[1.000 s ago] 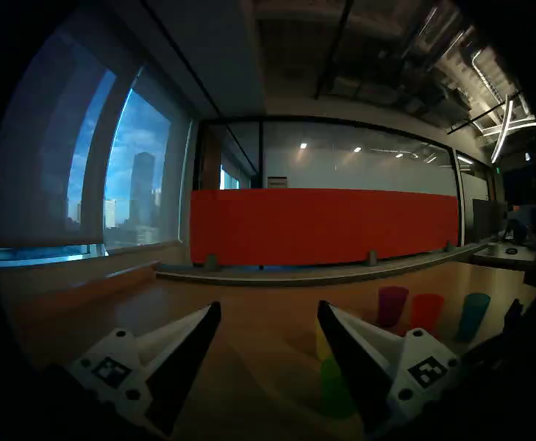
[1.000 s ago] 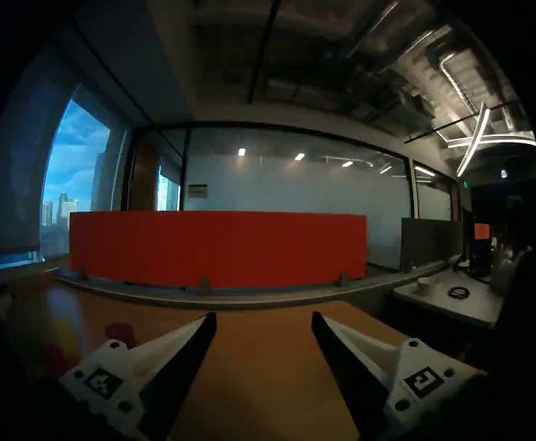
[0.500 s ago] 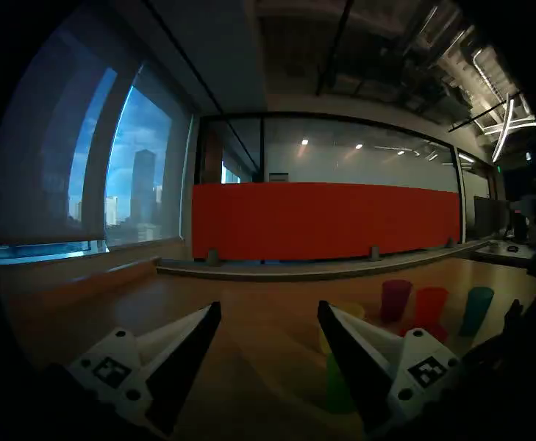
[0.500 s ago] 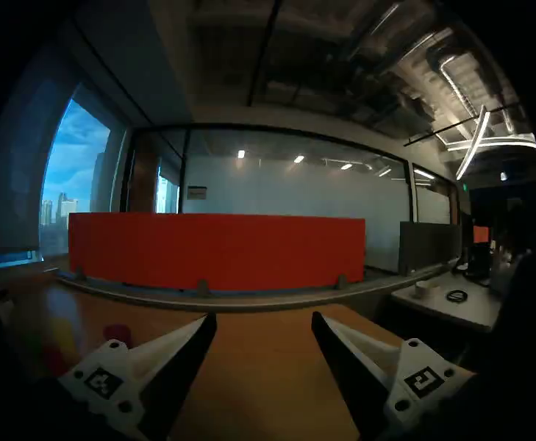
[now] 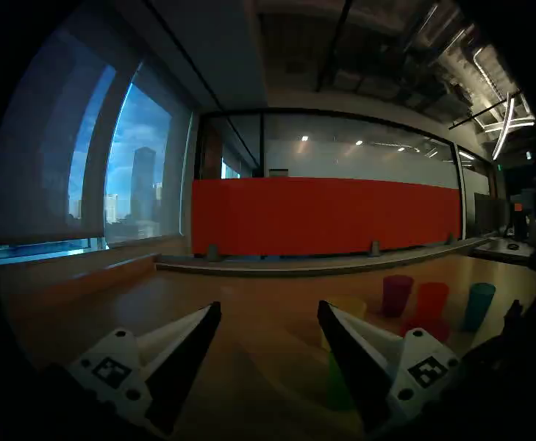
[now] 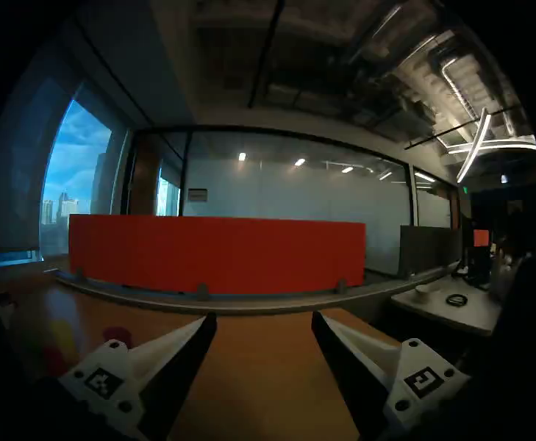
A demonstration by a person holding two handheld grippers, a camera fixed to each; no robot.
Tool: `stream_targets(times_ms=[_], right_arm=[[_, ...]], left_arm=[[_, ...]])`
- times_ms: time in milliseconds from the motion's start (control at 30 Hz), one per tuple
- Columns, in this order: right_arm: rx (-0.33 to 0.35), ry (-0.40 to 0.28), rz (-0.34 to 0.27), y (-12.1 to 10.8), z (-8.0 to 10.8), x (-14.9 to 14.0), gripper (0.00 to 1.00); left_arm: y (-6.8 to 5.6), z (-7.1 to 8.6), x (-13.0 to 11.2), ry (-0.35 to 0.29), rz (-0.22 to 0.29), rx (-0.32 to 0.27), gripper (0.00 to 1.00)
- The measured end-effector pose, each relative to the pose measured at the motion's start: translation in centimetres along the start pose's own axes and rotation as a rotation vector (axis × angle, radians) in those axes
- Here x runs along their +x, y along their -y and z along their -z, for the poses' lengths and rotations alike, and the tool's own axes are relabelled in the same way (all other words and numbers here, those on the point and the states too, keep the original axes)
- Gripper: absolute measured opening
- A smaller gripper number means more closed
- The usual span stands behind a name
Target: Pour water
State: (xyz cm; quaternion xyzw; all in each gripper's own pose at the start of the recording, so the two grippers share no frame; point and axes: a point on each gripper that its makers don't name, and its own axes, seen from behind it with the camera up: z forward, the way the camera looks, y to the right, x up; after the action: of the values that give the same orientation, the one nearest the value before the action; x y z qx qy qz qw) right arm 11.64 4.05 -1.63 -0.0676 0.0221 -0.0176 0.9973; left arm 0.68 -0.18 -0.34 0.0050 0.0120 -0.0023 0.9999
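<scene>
Above the wooden table (image 5: 268, 353) my left gripper (image 5: 268, 305) hangs open with nothing between its fingers. To its right stand several plastic cups: a purple cup (image 5: 397, 294), a red cup (image 5: 431, 300) and a teal cup (image 5: 479, 305) in a row. A yellow cup (image 5: 350, 306) and a green cup (image 5: 334, 382) sit closer, partly hidden behind the right finger. My right gripper (image 6: 262, 317) is also open and empty over the table (image 6: 268, 382). At its far left, dim, are a purple cup (image 6: 117, 336), a yellow cup (image 6: 63, 334) and a red cup (image 6: 51, 360).
A long red partition (image 5: 319, 217) runs along the table's far edge on a grey rail. Large windows (image 5: 131, 184) are on the left. A grey side desk (image 6: 451, 309) with small objects stands to the right, and a dark shape rises at the right edge.
In the left gripper view the partition and cups have drifted slightly upward and more of the yellow cup shows. The right gripper view has shifted very little. Both grippers stay open.
</scene>
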Motion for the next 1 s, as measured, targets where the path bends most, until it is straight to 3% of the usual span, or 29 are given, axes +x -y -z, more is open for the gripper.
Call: stream_targets(times_ms=[667,1000], right_arm=[[0.016,-0.005,0.011,-0.3,0.8,-0.1,1.00],[0.066,0.007,0.022,0.5,1.5,-1.5,1.00]], left_arm=[[-0.2,-0.2,-0.6,0.024,-0.003,-0.006,0.98],[-0.1,-0.2,-0.7,0.023,-0.004,-0.005,0.98]])
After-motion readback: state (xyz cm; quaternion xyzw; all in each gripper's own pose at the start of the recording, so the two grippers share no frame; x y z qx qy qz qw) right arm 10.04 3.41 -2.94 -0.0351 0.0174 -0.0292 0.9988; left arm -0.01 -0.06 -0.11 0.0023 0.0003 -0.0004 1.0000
